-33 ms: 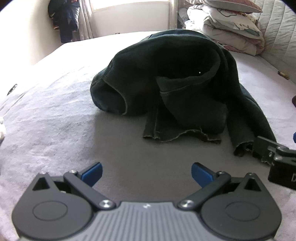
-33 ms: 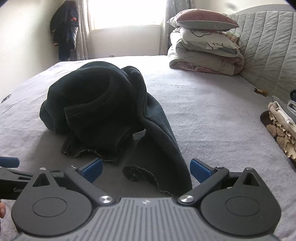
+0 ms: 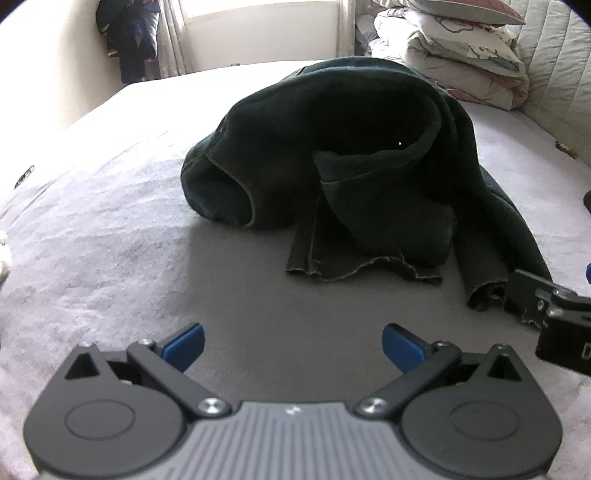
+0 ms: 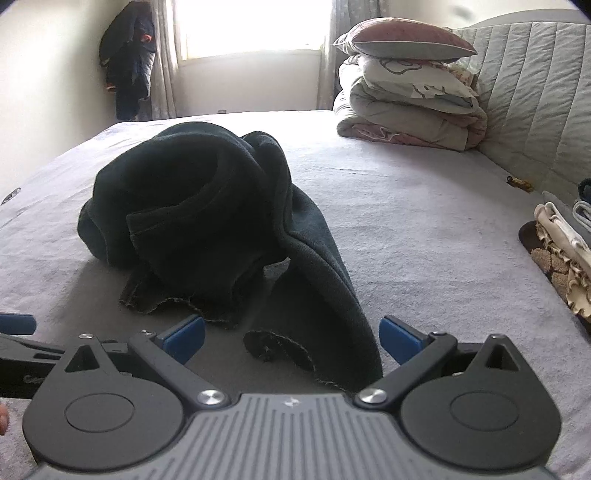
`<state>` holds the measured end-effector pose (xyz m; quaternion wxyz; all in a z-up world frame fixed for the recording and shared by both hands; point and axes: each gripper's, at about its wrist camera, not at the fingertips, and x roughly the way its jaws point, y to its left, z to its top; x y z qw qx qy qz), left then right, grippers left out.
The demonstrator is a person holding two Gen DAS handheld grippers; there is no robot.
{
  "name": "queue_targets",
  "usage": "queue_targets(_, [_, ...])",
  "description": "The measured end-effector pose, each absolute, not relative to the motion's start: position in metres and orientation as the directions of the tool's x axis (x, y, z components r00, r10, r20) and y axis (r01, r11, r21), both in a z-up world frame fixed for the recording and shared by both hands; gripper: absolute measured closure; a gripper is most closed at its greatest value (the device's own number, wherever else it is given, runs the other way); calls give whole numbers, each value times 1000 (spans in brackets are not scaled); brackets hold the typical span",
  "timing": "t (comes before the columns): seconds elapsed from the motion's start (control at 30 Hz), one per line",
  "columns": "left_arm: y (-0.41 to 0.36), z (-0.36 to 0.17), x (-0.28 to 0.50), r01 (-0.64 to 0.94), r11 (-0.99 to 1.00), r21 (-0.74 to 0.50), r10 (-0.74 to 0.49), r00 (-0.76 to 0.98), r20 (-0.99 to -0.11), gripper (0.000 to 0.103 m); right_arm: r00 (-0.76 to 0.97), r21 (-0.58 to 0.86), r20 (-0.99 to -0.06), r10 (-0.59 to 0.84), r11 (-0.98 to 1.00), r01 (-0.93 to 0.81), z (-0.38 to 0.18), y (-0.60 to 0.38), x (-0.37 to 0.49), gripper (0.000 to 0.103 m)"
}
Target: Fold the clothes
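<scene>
A dark garment (image 3: 354,155) lay crumpled in a heap on the bed (image 3: 110,229), roughly in the middle of the grey sheet. It was bunched up high at the back, with a round opening facing left in the left wrist view and frayed hems spread flat on the sheet at the front.

The left claw (image 3: 293,341) hung above bare sheet just in front of the heap, tilted downward, its blue-tipped fingers (image 3: 184,341) spread wide with nothing between them. It touched no cloth.

The right claw (image 4: 291,338) was also spread wide. In its own view a long strip of the garment (image 4: 229,206) ran toward it, and the frayed end of that strip lay between the blue fingers (image 4: 400,338), though neither pad pressed on it. In the left wrist view part of the right claw (image 3: 554,314) showed at the right edge, close beside that same hem; whether it touched the cloth could not be told.

At the far right of the bed stood a pile of folded bedding with a pillow (image 4: 402,37) on top, against a quilted headboard (image 4: 535,92). A small stack of folded clothes (image 4: 561,251) sat at the right edge. Dark clothing (image 4: 127,55) hung in the far corner beside the bright window (image 4: 251,26).
</scene>
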<state>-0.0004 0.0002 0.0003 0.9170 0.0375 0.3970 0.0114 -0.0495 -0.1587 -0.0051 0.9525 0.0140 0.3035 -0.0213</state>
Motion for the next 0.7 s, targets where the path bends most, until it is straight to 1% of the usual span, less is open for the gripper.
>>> queue_targets(0.1, [1,1,-3,16,999,48,24,687,-727,0,813,17,-582,-33,998,52,-6,-160,-48,0])
queue_targets(0.17, [15,0,-1,15,1000,-4,-13,673,-740,0,811,19,-584,-33,998,54,-7,-161,-47,0])
queue_targets(0.37, [21,-1,1,-13,999,37,36,674,-738,0,810,0,-584,-52,998,64,-9,-156,-44,0])
queue_targets(0.7, [21,5,0,-26,998,62,64,674,-736,0,802,9,-596,-46,998,63,-12,-156,-43,0])
